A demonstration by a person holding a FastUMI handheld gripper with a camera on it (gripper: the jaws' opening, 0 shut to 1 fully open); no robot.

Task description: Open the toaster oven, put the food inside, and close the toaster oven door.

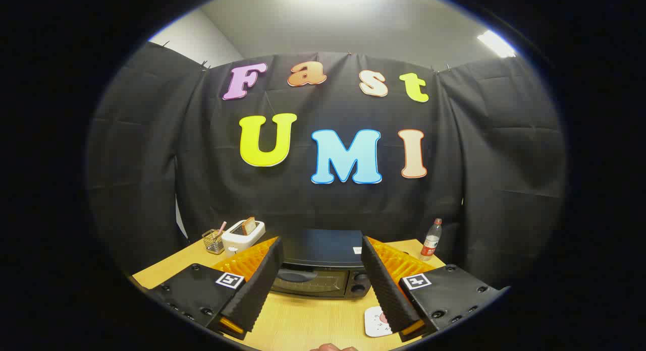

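A closed toaster oven [320,270] is seen straight ahead beyond the gripper [320,285], whose fingers are spread wide, holding nothing.

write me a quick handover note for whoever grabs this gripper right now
Gripper: open, holding nothing, raised above the table and aimed at the toaster oven.
Toaster oven: on the table just ahead, seen between the fingers, door closed.
Food: cannot tell; a white plate lies by the right finger, its contents hidden.
Also behind: a pop-up toaster with a bread slice, wire basket, bottle.
Done: nothing.
Left: open door, load food, close door.
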